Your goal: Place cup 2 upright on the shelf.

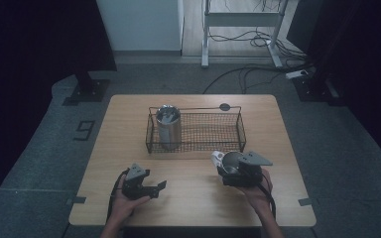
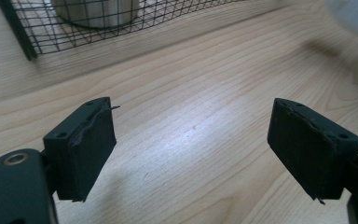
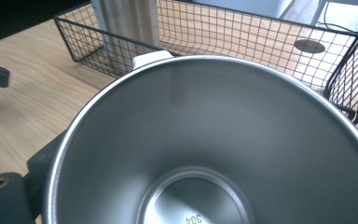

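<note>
From the high view, the right gripper (image 1: 226,166) holds a steel cup (image 1: 230,161) just in front of the wire basket (image 1: 241,130); the left gripper (image 1: 155,188) rests on the table (image 1: 193,198). The left gripper view shows its jaws spread, nothing between. In the right gripper view, the cup's (image 3: 214,154) mouth faces the camera, clamped.

High view dim, dark edges; gripper views brighter, table (image 2: 200,126) glare, top-right corner blurred, perhaps motion.
</note>
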`<state>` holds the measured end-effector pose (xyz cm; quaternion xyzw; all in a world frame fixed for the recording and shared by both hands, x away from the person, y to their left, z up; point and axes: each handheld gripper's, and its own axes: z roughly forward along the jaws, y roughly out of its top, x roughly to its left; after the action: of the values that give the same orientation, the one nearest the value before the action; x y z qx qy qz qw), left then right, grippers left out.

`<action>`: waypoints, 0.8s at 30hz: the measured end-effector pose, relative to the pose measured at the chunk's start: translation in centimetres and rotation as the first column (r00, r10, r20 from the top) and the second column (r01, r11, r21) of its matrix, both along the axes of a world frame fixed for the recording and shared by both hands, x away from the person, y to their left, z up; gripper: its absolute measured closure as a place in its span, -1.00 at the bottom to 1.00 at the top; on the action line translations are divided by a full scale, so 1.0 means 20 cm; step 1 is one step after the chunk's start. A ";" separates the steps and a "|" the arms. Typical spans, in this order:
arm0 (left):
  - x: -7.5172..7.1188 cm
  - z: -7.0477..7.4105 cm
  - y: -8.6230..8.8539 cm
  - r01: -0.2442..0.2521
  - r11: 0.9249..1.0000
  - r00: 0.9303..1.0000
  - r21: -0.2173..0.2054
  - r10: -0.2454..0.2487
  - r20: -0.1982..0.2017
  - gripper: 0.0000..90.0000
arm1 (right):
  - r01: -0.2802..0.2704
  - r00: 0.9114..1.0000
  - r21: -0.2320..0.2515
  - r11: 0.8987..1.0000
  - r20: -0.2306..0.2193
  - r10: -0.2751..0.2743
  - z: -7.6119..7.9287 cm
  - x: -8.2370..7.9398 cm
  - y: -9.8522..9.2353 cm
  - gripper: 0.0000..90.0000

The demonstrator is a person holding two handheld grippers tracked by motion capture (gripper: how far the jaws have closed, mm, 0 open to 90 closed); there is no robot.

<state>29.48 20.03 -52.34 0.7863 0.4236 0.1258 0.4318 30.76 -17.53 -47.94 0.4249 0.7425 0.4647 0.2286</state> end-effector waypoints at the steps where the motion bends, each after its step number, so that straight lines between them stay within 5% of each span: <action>1: 0.00 0.00 0.00 -0.004 1.000 1.000 0.005 0.004 -0.003 -0.66 | 0.000 1.000 0.000 1.000 0.000 0.000 0.00 0.00 0.00 -0.86; 24: 0.00 0.00 0.01 -0.001 1.000 1.000 -0.016 0.001 -0.008 -0.66 | 0.003 0.999 0.044 0.999 0.047 -0.005 0.15 0.00 -0.04 -0.86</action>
<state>29.43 20.25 -52.31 0.7832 0.4266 0.1195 0.4364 30.82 -18.37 -44.86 0.4203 0.7257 0.4902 0.2374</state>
